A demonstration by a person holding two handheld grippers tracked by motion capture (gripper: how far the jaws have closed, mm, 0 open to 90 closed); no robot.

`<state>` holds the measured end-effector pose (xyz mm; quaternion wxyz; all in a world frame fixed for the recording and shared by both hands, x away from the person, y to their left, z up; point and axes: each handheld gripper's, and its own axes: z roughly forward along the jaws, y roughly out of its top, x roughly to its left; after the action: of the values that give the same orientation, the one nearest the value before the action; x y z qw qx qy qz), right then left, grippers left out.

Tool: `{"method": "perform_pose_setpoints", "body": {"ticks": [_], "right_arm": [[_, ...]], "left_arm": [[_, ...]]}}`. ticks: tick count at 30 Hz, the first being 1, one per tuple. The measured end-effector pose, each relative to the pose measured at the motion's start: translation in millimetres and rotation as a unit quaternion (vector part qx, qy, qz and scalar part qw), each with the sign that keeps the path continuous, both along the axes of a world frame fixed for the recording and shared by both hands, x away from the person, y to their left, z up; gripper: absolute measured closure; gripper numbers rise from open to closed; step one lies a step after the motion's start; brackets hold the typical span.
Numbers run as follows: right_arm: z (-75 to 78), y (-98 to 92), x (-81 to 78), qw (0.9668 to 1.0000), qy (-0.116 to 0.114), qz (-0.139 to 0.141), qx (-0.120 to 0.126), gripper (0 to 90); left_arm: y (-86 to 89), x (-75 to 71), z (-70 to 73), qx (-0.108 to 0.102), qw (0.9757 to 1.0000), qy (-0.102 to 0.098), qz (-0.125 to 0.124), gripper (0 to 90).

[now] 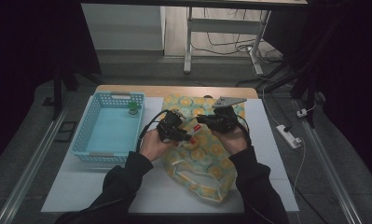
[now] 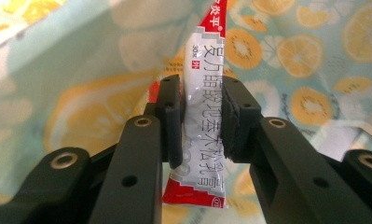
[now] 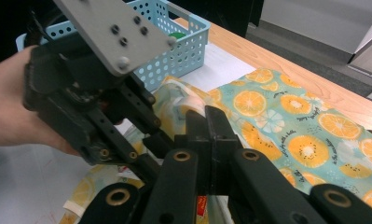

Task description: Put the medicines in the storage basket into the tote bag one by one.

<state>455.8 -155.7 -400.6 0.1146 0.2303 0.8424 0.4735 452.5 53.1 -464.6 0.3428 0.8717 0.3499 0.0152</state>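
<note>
Room: dim and dark at the sides in my high view; light falls mainly on the table point(image 1: 267, 154).
Left gripper view: bright, the sachet point(image 2: 203, 121) sharp, the orange-print bag point(image 2: 314, 56) soft behind.
Right gripper view: evenly lit; my nearest jaw links blur slightly.
Glare: faint sheen on the sachet.

The high view looks down from afar; both gripper views sit close, sharing the orange-print bag point(image 1: 207, 154).

Your right gripper point(image 3: 206, 122) sits with jaws pressed together over the orange-print bag point(image 3: 286, 121), the left gripper point(image 3: 104, 93) crowding in at nine o'clock, the blue basket point(image 3: 183, 46) at eleven o'clock on the surface point(image 3: 30, 186).
</note>
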Motion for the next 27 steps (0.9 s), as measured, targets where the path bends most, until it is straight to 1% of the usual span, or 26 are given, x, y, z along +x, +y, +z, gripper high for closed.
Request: {"method": "perform_pose_setpoints", "body": {"ticks": [6,7,9,11,17,18,19,22,23,24,25,27], "right_arm": [[0.0,-0.4,0.2,1.0000,0.000,-0.001,0.000,90.0],[-0.1,-0.3,0.2,1.0000,0.000,-0.001,0.000,90.0],[-0.3,0.1,0.0,1.0000,0.000,-0.001,-0.001,90.0],[-0.8,0.5,0.1,1.0000,0.001,0.000,-0.001,90.0],[-2.4,2.1,0.2,1.0000,0.001,-0.001,-0.005,90.0],[-2.6,2.1,0.3,1.0000,0.001,-0.002,-0.005,90.0],[-2.7,2.1,0.4,1.0000,0.001,-0.002,-0.005,90.0],[-2.9,1.9,0.8,1.0000,0.000,-0.004,-0.005,90.0],[-3.0,1.7,0.9,1.0000,0.000,-0.004,-0.006,90.0],[-3.3,1.6,1.1,1.0000,0.001,-0.004,-0.006,90.0],[-3.7,1.6,1.2,1.0000,0.001,-0.005,-0.006,90.0],[-4.2,1.2,1.7,1.0000,0.001,-0.005,-0.006,90.0]], "left_arm": [[-3.2,7.8,-7.6,-0.003,0.9998,-0.012,0.014,70.7],[-3.3,9.3,-9.3,-0.006,0.9997,-0.016,0.018,70.6],[-3.7,12.0,-12.2,-0.008,0.9996,-0.016,0.020,70.6],[-4.5,14.1,-15.2,-0.001,0.9996,-0.019,0.022,70.6],[-3.6,19.9,-22.4,0.010,0.9989,-0.030,0.036,70.5],[-3.5,20.6,-23.3,0.015,0.9987,-0.034,0.036,70.4],[-3.6,21.1,-24.2,0.017,0.9984,-0.038,0.038,70.4],[-3.2,23.8,-27.6,0.019,0.9981,-0.041,0.041,70.2],[-3.7,24.3,-28.7,0.021,0.9978,-0.044,0.043,69.8],[-4.1,24.2,-29.2,0.023,0.9974,-0.050,0.047,69.3],[-3.7,23.9,-28.9,0.020,0.9972,-0.053,0.048,67.8],[-3.0,23.2,-27.0,0.017,0.9969,-0.058,0.050,58.8]]}}
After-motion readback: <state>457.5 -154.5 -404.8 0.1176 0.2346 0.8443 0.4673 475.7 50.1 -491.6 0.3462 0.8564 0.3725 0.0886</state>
